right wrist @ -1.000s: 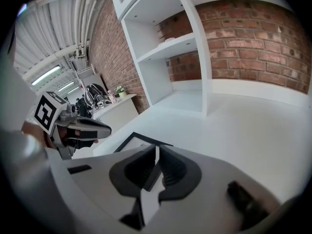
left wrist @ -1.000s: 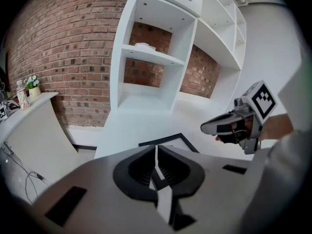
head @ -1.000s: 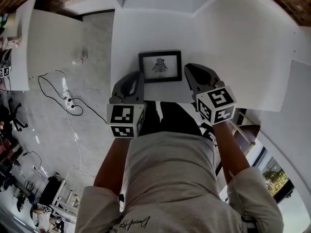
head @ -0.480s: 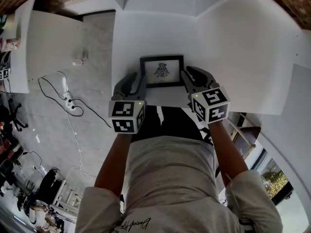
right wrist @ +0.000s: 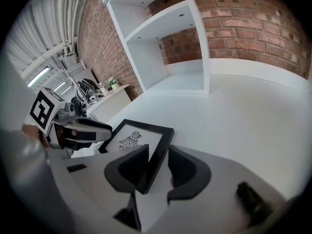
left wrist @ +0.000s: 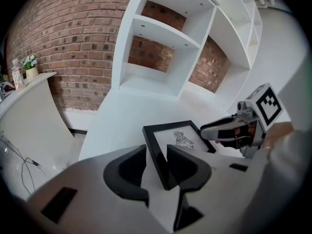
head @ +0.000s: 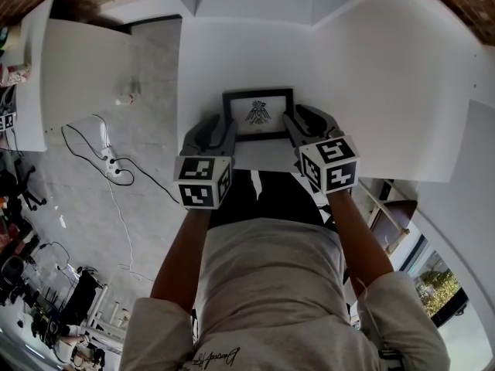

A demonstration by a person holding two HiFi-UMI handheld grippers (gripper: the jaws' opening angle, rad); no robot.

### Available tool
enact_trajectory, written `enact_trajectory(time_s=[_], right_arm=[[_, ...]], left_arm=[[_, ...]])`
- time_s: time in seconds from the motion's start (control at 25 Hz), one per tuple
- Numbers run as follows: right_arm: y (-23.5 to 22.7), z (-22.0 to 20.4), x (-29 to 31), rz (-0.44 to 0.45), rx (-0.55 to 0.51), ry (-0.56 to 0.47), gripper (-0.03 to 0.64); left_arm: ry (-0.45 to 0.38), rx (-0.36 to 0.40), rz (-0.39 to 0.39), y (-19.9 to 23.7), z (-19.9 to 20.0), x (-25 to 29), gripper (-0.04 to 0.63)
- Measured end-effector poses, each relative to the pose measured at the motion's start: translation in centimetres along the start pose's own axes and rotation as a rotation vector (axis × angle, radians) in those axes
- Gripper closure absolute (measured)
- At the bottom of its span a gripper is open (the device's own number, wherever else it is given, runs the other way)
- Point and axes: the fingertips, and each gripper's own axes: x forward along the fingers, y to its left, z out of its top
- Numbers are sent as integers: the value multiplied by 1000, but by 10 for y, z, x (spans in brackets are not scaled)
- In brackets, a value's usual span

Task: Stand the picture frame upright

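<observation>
L hand-held gripper (left wrist: 157, 165): jaws have just been opening, now wide, astride the L edge of the picture frame (head: 258, 114), pads not pressing. R hand-held gripper (right wrist: 157, 167): jaws likewise apart, astride the frame's R edge, no clamp evident. Vs 1 s ago, both have dropped from short of the frame to either side of it. Frame lies flat on the surface (head: 371, 91), print up. Judgement: pre-grasp; uprighting not begun. Head view shows flanking only; gripper views alone show edges inside jaws, plus shelves (left wrist: 161, 38) beyond frame.
</observation>
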Motion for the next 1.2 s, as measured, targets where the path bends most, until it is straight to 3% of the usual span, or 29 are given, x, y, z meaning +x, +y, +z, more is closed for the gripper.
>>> enact_trajectory(time_s=[0.68, 1.2], right_arm=[[-4, -3, 8, -6, 32, 32, 509], [-5, 0, 9, 12, 35, 38, 509]], left_arm=[[34, -36, -16, 0, -3, 12, 457], [47, -43, 10, 0, 1, 14, 500]])
